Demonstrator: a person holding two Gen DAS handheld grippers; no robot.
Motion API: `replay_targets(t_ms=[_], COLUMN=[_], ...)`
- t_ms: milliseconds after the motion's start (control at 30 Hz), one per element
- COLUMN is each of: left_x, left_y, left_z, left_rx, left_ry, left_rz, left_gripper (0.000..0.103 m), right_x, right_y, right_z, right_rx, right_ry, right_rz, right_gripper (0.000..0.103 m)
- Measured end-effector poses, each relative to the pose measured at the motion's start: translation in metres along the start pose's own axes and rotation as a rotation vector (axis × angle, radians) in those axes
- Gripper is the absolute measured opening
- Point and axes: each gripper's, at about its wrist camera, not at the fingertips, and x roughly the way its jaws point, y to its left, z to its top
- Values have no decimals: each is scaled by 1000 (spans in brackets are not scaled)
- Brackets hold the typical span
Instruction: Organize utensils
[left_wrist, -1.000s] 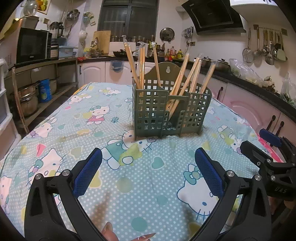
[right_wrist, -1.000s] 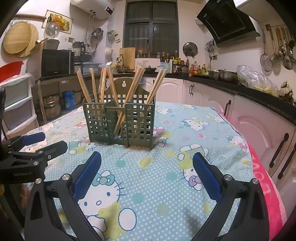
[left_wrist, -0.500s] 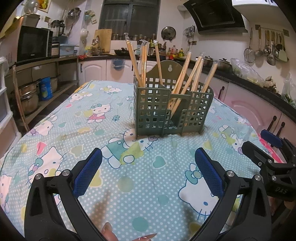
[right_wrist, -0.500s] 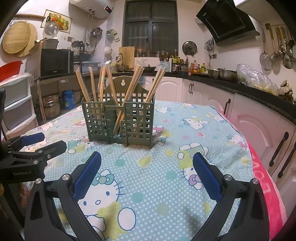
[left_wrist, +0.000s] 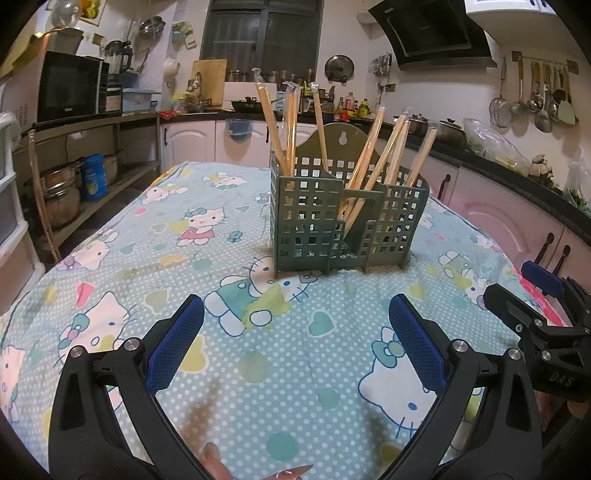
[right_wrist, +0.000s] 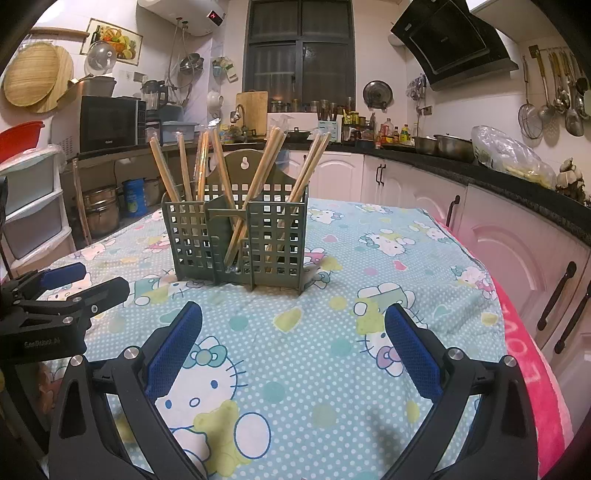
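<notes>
A green lattice utensil holder (left_wrist: 347, 218) stands on the table with several wrapped wooden chopsticks (left_wrist: 373, 162) leaning in its compartments. It also shows in the right wrist view (right_wrist: 240, 240), with the chopsticks (right_wrist: 258, 177) upright in it. My left gripper (left_wrist: 295, 343) is open and empty, low over the cloth in front of the holder. My right gripper (right_wrist: 293, 343) is open and empty, also short of the holder. The right gripper shows at the right edge of the left wrist view (left_wrist: 532, 295); the left gripper shows at the left edge of the right wrist view (right_wrist: 70, 284).
The table carries a blue Hello Kitty cloth (left_wrist: 184, 258) with a pink edge on the right (right_wrist: 524, 332). White cabinets and a dark counter (right_wrist: 517, 184) run along the right. A shelf with pots and a microwave (left_wrist: 70, 88) stands on the left.
Both grippers have moved slightly closer to the holder, which looks a little larger. Both stay open and empty.
</notes>
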Motion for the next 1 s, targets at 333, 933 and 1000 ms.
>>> replay_targets(t_ms=[333, 933, 1000], left_x=[0, 1, 1], left_y=[0, 0, 1], left_z=[0, -1, -1], left_rx=[1, -2, -5], left_ry=[2, 0, 0], left_rz=[-1, -2, -2], left_gripper=[92, 92, 92], right_x=[1, 1, 2], right_y=[0, -2, -2], right_z=[-1, -1, -1], right_rx=[0, 2, 2], right_ry=[1, 1, 4], right_rz=[1, 1, -1], right_gripper=[97, 97, 97])
